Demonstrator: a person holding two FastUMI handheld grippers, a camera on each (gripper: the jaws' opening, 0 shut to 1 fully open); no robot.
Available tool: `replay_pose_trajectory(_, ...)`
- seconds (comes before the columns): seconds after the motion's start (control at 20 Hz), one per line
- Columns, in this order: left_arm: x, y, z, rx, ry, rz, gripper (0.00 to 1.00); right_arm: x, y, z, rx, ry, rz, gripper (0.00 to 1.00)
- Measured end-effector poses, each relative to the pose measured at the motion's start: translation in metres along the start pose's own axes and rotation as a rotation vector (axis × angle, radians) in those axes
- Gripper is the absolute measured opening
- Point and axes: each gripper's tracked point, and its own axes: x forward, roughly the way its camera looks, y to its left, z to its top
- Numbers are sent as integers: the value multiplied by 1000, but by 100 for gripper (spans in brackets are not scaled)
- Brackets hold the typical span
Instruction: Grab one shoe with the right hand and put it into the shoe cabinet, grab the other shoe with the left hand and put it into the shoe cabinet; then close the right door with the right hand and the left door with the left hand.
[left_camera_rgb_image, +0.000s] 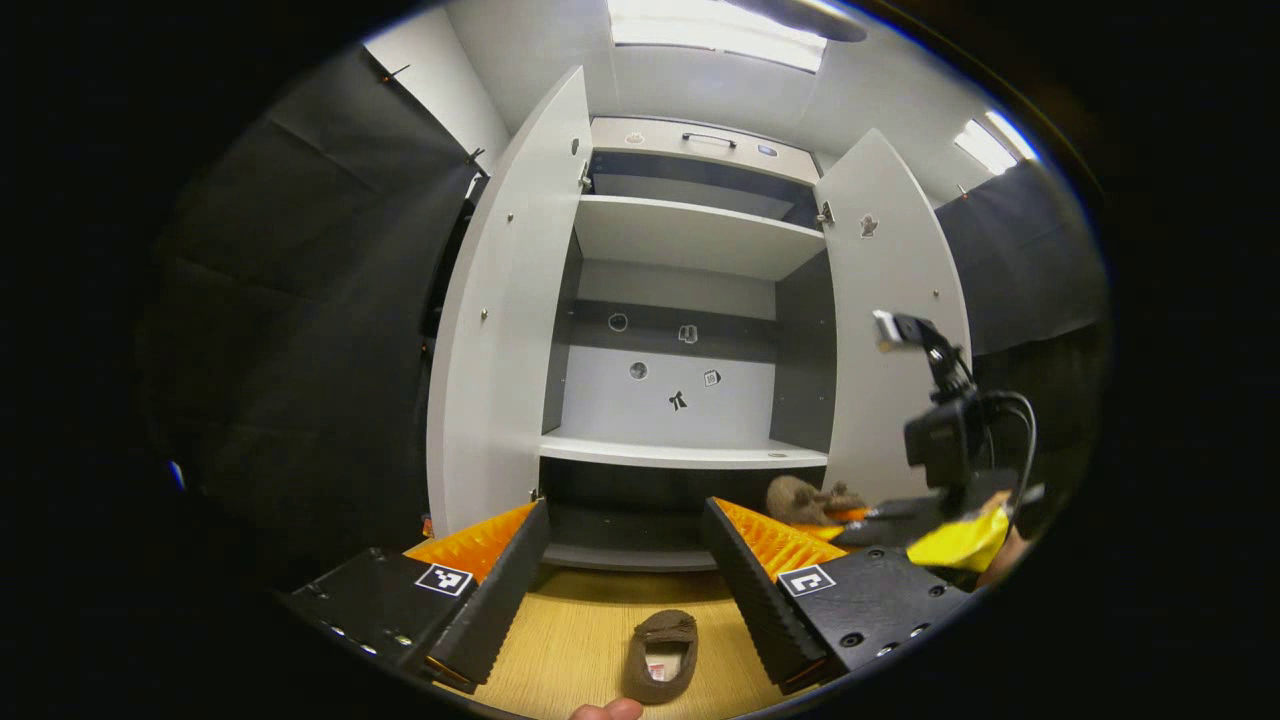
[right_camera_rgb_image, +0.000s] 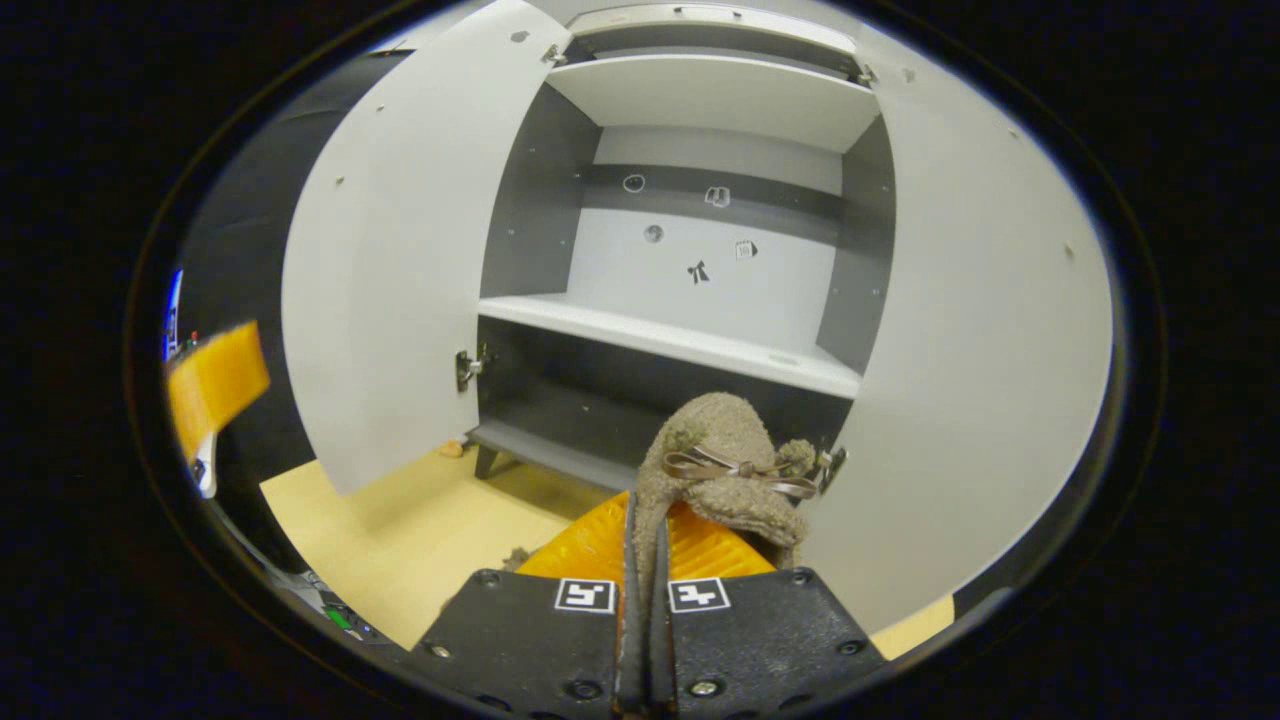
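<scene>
The white shoe cabinet (left_camera_rgb_image: 690, 455) stands ahead with both doors swung wide, and its shelves (right_camera_rgb_image: 670, 340) are bare. In the right gripper view my right gripper (right_camera_rgb_image: 645, 545) is shut on a fuzzy brown shoe (right_camera_rgb_image: 725, 455) with a bow, held up before the lower right of the cabinet. That same shoe (left_camera_rgb_image: 805, 498) and the right gripper (left_camera_rgb_image: 880, 510) show at right in the left gripper view. My left gripper (left_camera_rgb_image: 625, 545) is open, low over the wooden floor. The other brown shoe (left_camera_rgb_image: 660, 655) lies on the floor between and below its fingers.
The left door (left_camera_rgb_image: 505, 320) and right door (left_camera_rgb_image: 895, 340) flank the opening. Black cloth walls stand on both sides. The wooden floor (right_camera_rgb_image: 400, 530) runs in front of the cabinet. A fingertip (left_camera_rgb_image: 605, 711) shows at the bottom edge.
</scene>
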Motion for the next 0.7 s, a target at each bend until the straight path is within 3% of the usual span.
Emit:
replay_pose_trajectory(0.2,-3,0,-2,2,6,5,95,60,-29,77,8,-8,-46,6)
replay_pose_trajectory(0.4,-5,-1,-3,18,11,7,95,125,-49,124,-29,69,-68,6)
replay_pose_trajectory(0.7,-5,-5,-1,19,9,-2,95,199,-69,129,-100,253,-119,7)
